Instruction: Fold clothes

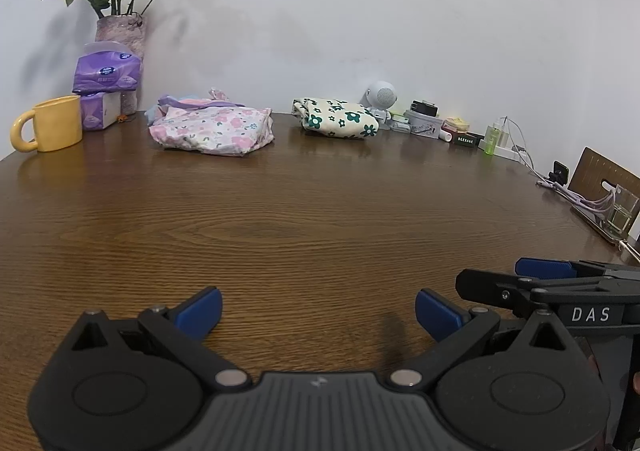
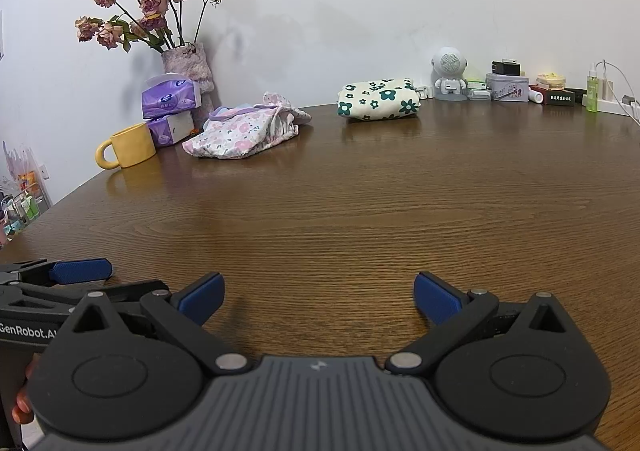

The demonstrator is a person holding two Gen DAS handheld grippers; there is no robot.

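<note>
Both idle over bare wood. Left gripper [image 1: 318, 311] spread wide, empty. Right gripper [image 2: 319, 297] likewise, side by side with the left.

Clothes sit at the far side of the table [image 1: 320, 219], near the wall: pink floral garment [image 1: 212, 127] in a loose bundle, green-flower garment [image 1: 338, 118] in a compact fold, well apart from each other.

Risks, as I judge them:
- Yellow mug [image 1: 50, 129] and tissue packs [image 1: 106, 89] are just beside the pink bundle; dragging it left could knock the mug.
- Vase of dried roses [image 2: 188, 65] stands behind the tissues, top-heavy; a high reach could clip it.
- Green one sits close to the small robot speaker [image 2: 449, 74] and desk clutter.

Room: wide open tabletop between grippers and clothes. Pull toward the near centre to fold.
</note>
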